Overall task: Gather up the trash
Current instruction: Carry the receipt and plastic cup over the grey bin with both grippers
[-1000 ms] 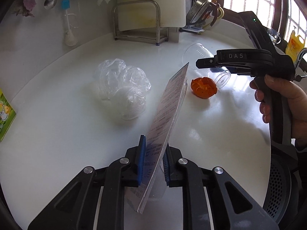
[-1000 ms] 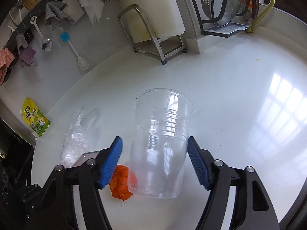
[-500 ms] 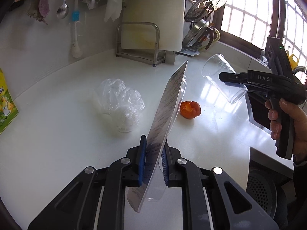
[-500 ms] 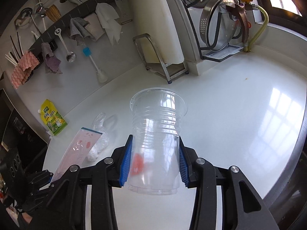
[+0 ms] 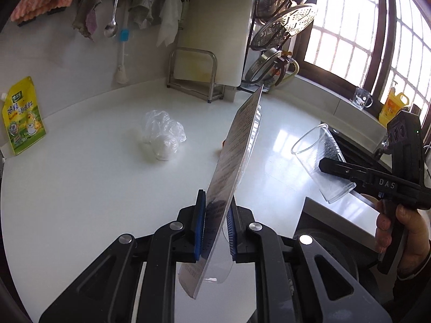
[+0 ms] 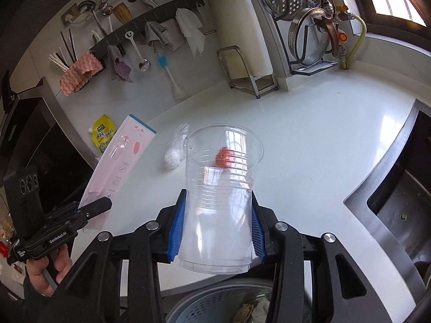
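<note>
both views ride the wrists, angled down over the white counter [image 5: 80, 188] toward the back wall rack [image 6: 150, 29]. left view sits left, catching the right gripper [image 5: 347, 172]; right view catches the left gripper [image 6: 99, 206]. shared: crumpled plastic bag [image 5: 161, 137], cutting board stand [image 6: 247, 72].

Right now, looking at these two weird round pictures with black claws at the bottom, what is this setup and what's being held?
There is no robot here: a person holds a pistol-grip clamp in each hand, and a fisheye camera on each looks out along its two fingers. In the left camera's picture, the left gripper pinches a flat printed packet. In the right camera's picture, the right gripper squeezes a clear plastic cup. On the white counter lie a crumpled plastic bag and an orange scrap. A bin shows below the cup.
</note>
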A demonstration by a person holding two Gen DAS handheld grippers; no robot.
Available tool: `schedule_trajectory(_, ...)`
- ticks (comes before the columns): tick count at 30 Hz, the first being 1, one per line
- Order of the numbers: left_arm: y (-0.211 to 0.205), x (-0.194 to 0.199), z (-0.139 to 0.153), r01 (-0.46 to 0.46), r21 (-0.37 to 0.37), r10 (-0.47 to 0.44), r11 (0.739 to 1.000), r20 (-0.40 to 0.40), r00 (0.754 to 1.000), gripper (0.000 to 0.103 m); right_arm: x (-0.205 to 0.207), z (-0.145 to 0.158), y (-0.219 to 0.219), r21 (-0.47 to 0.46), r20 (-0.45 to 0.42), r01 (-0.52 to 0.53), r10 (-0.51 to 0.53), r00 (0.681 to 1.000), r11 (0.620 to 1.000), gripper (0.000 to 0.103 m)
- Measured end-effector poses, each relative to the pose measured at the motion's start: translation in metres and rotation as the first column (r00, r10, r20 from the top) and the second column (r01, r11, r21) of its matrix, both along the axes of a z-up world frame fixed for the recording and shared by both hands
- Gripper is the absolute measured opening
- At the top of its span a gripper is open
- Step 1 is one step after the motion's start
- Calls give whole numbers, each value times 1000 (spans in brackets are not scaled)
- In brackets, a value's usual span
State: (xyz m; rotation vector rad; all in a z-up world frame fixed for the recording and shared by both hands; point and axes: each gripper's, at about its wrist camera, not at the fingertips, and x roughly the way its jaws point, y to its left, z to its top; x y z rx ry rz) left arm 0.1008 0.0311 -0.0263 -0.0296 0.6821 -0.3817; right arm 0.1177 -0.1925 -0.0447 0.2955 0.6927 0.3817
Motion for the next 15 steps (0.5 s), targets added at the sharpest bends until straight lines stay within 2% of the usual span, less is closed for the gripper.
schedule_trajectory(4,-8,-28,1,-1,8,1,1000,-1,1000,15,-40,0,3,-8,14,-19,19,1000,1000,40)
schedule_trajectory(8,-17,-52,-2,4,-1,-4,1000,-7,1000,15,-74,-8,-5,45,-9,-39,40,999,998,40)
schedule_trajectory(15,-39,-92,-8,9,-1,-9,1000,-16,1000,15,-124,-23,-22,-11,-25,-10,9,1000,1000,41)
